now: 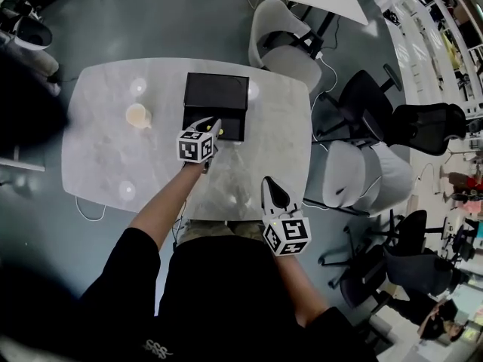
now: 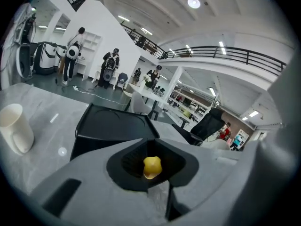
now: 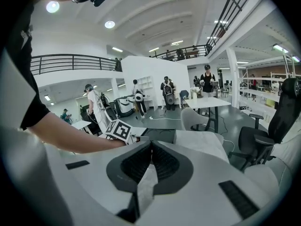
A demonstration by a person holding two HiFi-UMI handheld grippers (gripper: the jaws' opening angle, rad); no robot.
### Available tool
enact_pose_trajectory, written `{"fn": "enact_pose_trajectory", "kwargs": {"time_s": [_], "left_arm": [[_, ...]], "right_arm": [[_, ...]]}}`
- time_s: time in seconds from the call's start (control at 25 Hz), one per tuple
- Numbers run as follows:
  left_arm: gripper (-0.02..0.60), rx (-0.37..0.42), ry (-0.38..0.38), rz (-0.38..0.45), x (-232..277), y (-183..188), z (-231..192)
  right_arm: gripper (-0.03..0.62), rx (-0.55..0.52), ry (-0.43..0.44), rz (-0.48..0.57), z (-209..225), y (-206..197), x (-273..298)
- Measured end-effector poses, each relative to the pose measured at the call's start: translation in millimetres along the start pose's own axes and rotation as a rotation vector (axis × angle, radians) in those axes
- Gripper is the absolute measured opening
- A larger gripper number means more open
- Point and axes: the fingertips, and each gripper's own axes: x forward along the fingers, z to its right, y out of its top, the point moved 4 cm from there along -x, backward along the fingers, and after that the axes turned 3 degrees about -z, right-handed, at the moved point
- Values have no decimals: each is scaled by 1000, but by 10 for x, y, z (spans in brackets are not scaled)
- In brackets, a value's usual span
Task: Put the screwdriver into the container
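Observation:
My left gripper (image 1: 210, 130) hangs over the table at the near edge of the black container (image 1: 216, 93), shut on the screwdriver. Only the yellow butt of the screwdriver's handle (image 2: 151, 167) shows between the dark pads in the left gripper view; the shaft is hidden. The container (image 2: 113, 125) lies just ahead of those jaws, a low black box with its lid raised behind it. Near the table's front right edge, my right gripper (image 1: 272, 191) is shut with nothing between its pads (image 3: 162, 161).
A cream cup (image 1: 138, 115) stands on the white marble table (image 1: 98, 157) left of the container, also seen as the cup (image 2: 15, 128) in the left gripper view. Grey and black office chairs (image 1: 362, 172) crowd the table's right and far sides. People stand far off.

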Motion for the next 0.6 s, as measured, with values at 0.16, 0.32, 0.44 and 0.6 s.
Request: {"fn": "enact_pose_trajectory", "kwargs": {"time_s": [0.16,0.32,0.44,0.6], "left_arm": [[57,-28,3,-26,222,-149,-93],[58,-89,16,-37,339,-203,-300],[66,-151,33,-46,392,-233,-462],[69,-137,61,-79,481,-193,-537]], "right_arm": [[14,17,-12,-28,229,-87,91],[14,55,-50,-68,496,-172,221],[14,74,-55,-99,608,-244,329],[14,109,-42,-111,694,-208,483]]}}
